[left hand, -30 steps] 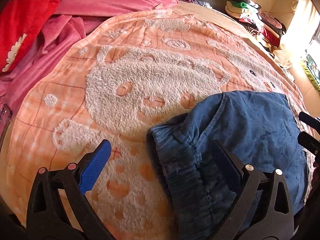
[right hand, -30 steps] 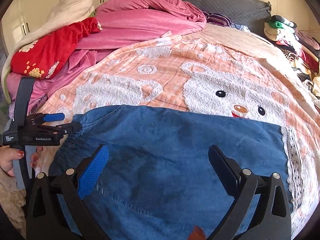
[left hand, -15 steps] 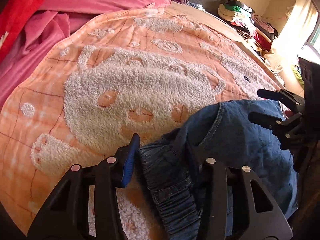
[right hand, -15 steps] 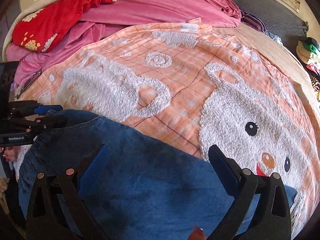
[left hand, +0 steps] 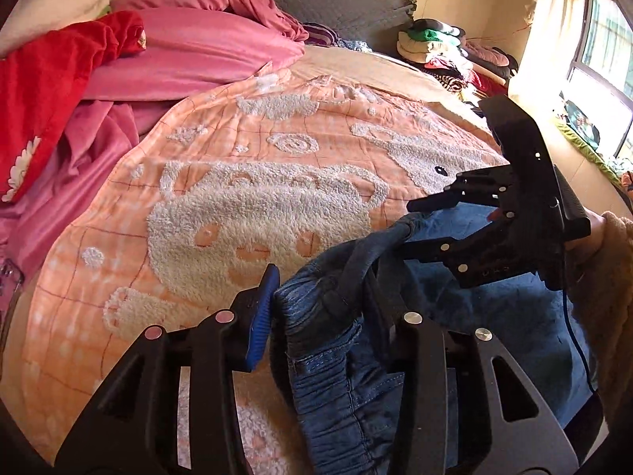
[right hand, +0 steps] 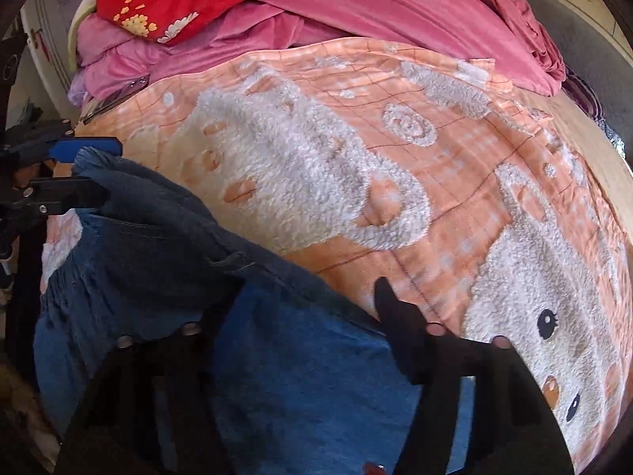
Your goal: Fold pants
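Pants (left hand: 494, 316), blue denim, gathered waistband bunched

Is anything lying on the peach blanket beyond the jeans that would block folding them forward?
Nothing visible does. Both grippers, left gripper and right gripper, already have the jeans between their jaws. The peach blanket ahead is bare up to the pink bedding at its far edge.

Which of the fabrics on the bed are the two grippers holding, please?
The blue denim pants; the pink quilt, red blanket and peach blanket lie untouched.
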